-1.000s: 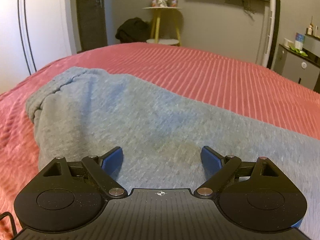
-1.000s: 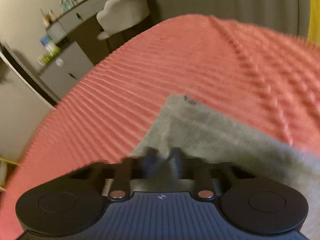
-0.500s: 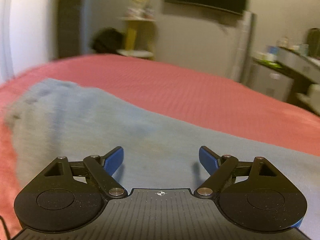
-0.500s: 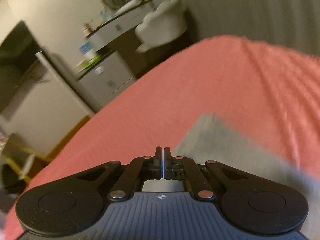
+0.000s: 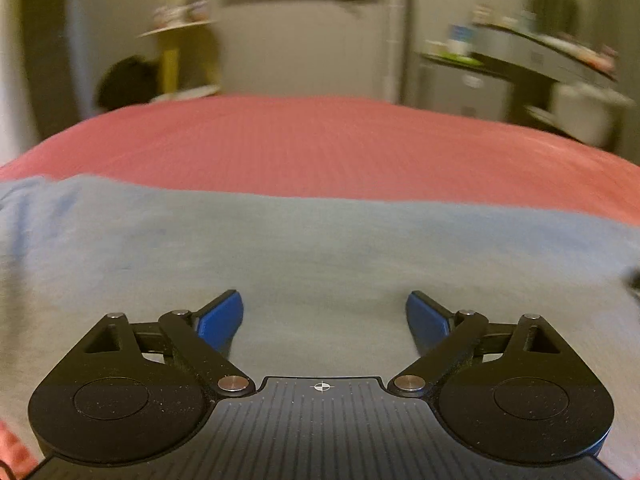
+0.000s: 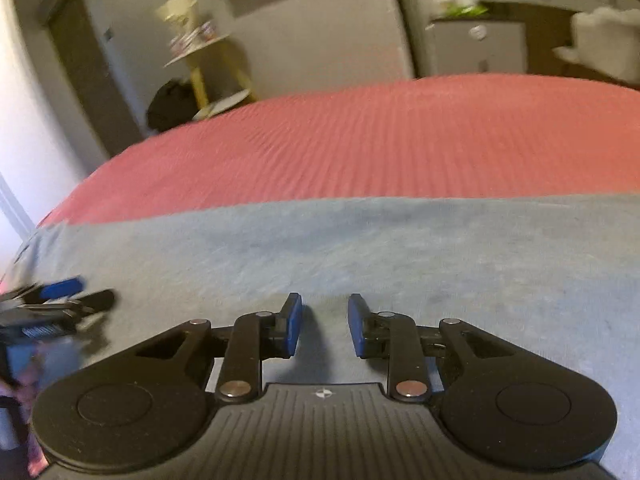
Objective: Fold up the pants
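Grey-blue pants point(image 5: 312, 248) lie flat across the red ribbed bedspread point(image 5: 320, 144) and fill the lower half of both views point(image 6: 360, 248). My left gripper point(image 5: 324, 312) is wide open and empty just above the cloth. My right gripper point(image 6: 324, 320) is partly open and empty, low over the pants. The left gripper also shows in the right wrist view point(image 6: 60, 300) at the far left, over the pants. Both views are motion-blurred.
Beyond the bed stand a yellow side table point(image 6: 204, 56), a dark bag point(image 6: 172, 102) on the floor, a grey cabinet point(image 6: 476, 48) and a white chair point(image 6: 604, 40). A dark door point(image 6: 84, 80) is at the left.
My right gripper has opened from shut and swung left, now facing the far wall over the pants. My left gripper has panned right along the pants, still open.
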{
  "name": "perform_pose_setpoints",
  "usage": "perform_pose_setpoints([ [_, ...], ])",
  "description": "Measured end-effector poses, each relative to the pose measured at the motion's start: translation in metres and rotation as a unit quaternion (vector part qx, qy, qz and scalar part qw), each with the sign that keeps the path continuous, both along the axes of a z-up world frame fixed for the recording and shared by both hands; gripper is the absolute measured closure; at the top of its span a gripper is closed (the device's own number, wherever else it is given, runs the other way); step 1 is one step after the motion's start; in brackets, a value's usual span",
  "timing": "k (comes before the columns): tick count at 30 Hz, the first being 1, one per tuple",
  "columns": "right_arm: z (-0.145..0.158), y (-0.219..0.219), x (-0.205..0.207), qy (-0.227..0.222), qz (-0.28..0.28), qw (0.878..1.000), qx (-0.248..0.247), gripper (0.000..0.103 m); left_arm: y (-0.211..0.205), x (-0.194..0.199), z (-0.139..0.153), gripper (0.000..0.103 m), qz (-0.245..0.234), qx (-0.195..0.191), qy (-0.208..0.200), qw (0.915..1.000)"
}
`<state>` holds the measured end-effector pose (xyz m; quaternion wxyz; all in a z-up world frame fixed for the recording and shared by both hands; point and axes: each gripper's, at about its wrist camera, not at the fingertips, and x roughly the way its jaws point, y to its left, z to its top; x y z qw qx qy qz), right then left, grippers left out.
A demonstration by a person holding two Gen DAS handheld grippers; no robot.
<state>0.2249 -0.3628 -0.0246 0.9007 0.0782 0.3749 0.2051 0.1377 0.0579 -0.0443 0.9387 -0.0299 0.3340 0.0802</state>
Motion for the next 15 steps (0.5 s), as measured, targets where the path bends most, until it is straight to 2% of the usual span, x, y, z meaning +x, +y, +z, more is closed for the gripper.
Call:
perform_pose_setpoints([
  [3, 0.0, -0.008, -0.016, -0.036, -0.03, 0.998, -0.051, 0.078, 0.042, 0.007, 0.001, 0.005, 0.09, 0.008, 0.011, 0.9958],
  [4, 0.0, -0.013, -0.019, -0.04, -0.039, 0.996, -0.063, 0.078, 0.062, 0.007, 0.001, 0.005, 0.149, 0.013, 0.018, 0.9886],
  [6, -0.001, -0.022, -0.022, -0.038, -0.065, 0.995, -0.058, 0.078, 0.094, -0.002, 0.004, 0.006, 0.258, 0.044, 0.016, 0.965],
  [7, 0.0, -0.025, -0.022, -0.037, -0.077, 0.995, -0.059, 0.078, 0.108, -0.007, 0.005, 0.009, 0.297, 0.054, 0.017, 0.9534],
  [9, 0.001, -0.024, -0.02, -0.037, -0.087, 0.993, -0.071, 0.078, 0.125, -0.016, 0.009, 0.018, 0.331, 0.043, 0.006, 0.9425],
  [10, 0.001, -0.022, -0.02, -0.038, -0.087, 0.992, -0.077, 0.078, 0.126, -0.02, 0.013, 0.025, 0.335, 0.035, -0.002, 0.9415],
  [11, 0.0, -0.021, -0.02, -0.038, -0.087, 0.992, -0.081, 0.078, 0.124, -0.026, 0.019, 0.026, 0.333, 0.028, -0.011, 0.9424],
  [12, -0.002, -0.021, -0.02, -0.039, -0.086, 0.992, -0.085, 0.078, 0.121, -0.028, 0.025, 0.023, 0.319, 0.015, -0.027, 0.9472],
  [14, -0.001, -0.015, -0.017, -0.039, -0.087, 0.992, -0.087, 0.078, 0.113, -0.039, 0.036, 0.011, 0.27, -0.026, -0.06, 0.9605],
  [15, -0.001, -0.01, -0.013, -0.039, -0.088, 0.992, -0.085, 0.078, 0.111, -0.043, 0.041, 0.011, 0.266, -0.027, -0.062, 0.9617],
])
